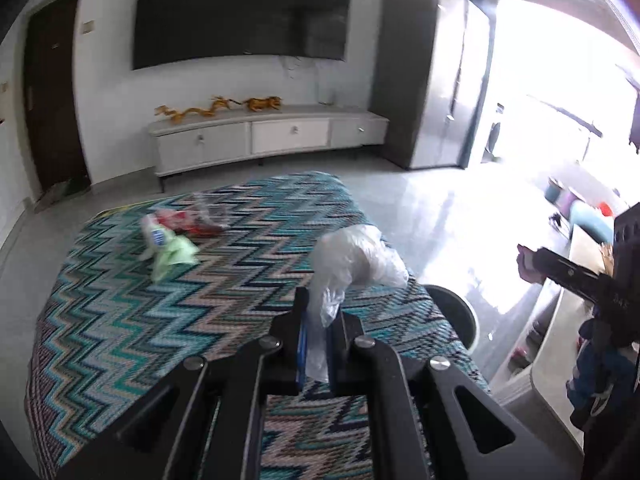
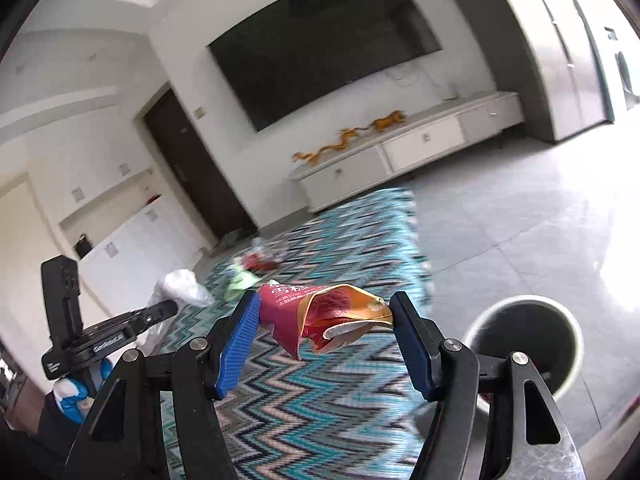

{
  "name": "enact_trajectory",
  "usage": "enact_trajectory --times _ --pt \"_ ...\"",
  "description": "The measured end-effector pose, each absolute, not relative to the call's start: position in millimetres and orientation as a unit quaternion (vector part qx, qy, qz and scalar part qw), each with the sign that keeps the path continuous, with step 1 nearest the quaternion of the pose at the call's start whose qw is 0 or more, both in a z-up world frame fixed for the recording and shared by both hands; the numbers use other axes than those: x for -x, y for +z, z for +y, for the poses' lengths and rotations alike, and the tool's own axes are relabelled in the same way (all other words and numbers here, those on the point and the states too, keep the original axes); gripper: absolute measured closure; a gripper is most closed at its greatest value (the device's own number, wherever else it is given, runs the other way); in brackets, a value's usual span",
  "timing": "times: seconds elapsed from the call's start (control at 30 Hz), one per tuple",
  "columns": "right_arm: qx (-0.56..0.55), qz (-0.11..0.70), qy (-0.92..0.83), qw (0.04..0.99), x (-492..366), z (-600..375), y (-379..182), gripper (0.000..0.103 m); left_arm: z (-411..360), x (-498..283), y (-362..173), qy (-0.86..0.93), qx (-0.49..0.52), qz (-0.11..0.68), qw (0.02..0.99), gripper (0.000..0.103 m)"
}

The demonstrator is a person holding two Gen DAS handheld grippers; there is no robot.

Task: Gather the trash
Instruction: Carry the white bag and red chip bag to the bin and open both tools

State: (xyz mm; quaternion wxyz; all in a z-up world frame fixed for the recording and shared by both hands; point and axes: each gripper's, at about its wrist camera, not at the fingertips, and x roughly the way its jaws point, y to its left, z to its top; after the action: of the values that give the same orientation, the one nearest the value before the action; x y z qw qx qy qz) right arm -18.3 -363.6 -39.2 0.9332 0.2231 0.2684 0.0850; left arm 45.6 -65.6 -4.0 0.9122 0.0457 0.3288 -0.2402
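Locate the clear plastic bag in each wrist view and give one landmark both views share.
Left wrist view: the clear plastic bag sits at centre, rising from the left tool, which is shut on its lower end, above the zigzag cloth.
Right wrist view: the same bag shows at mid-left, behind the left tool's tip, left of the snack wrapper.
Shared landmark: the wall TV.

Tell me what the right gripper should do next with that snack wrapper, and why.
Probably carry it a little to the right, over the trash bin, then let go. The right gripper has the red snack wrapper between wide-spread fingers, above the zigzag table cover, and the bin's open mouth sits just to its right. The left gripper is shut on a clear plastic bag.
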Motion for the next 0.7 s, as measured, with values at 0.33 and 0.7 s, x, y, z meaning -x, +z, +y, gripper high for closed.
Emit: enact_trajectory --times 0.33,0.7 --pt "-0.240 0.310 -0.040 0.919 2.7 -449.8 -76.8 0.037 -205.0 -76.9 -29.8 -0.322 -0.118 0.357 0.869 0.096" --pt "-0.253 0.372 -0.120 0.885 -47.0 -512.4 -140.2 0.035 -326.9 -126.7 -98.5 -0.337 -0.158 0.420 0.828 0.095"
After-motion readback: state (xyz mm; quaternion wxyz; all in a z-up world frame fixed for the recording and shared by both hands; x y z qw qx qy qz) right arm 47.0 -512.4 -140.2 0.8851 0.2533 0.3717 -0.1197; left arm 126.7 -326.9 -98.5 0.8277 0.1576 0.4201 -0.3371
